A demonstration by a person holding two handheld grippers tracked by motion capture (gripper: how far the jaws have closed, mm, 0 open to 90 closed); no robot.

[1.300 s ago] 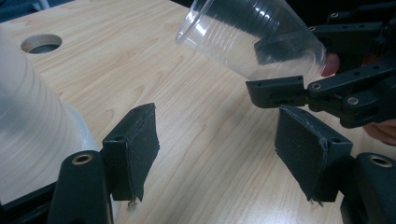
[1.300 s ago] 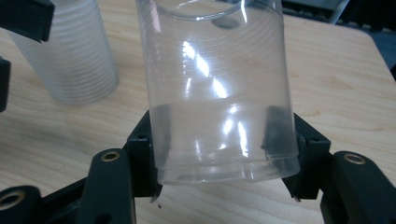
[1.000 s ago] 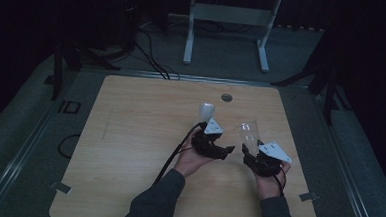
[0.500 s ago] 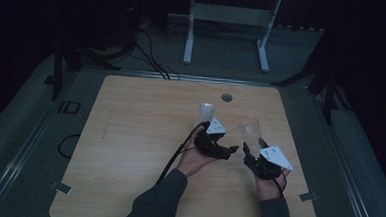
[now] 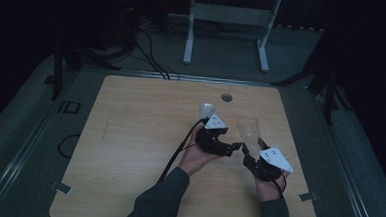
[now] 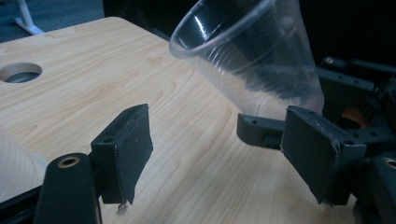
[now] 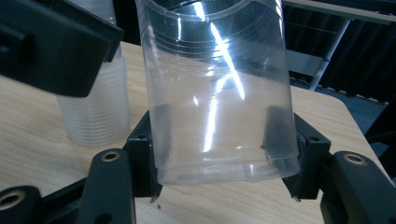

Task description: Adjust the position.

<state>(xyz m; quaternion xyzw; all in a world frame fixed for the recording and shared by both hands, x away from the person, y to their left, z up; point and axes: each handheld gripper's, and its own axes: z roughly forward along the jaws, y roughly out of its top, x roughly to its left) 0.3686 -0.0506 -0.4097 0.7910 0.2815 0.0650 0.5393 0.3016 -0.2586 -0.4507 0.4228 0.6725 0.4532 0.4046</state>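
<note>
A pale wooden tabletop (image 5: pixel 128 150) with rounded corners and a small round hole (image 5: pixel 226 97) near its far edge stands in a dim room on grey floor; beyond it a white metal frame on two feet (image 5: pixel 229 20) rises against the dark, and black cables (image 5: pixel 149 51) trail across the floor toward the table's far left. On the table, just beyond the left hand, stands a stack of ribbed translucent plastic cups (image 5: pixel 206 109), seen in the right gripper view as a ridged column (image 7: pixel 95 102). The right gripper (image 5: pixel 256 154) clamps a single clear plastic cup (image 5: pixel 248 131) near its base, both black pads pressed to its walls (image 7: pixel 219 93), mouth tilted up and away above the table. The left gripper (image 5: pixel 224 146) stands open with nothing between its pads; in its own view the clear cup (image 6: pixel 252 56) leans just past the far jaw. Against a second ago, the left gripper's jaws have just been opening, empty, and it now sits turned toward the right gripper, while the clear cup stays in the right gripper at much the same spot, and the stack has not shifted.
</note>
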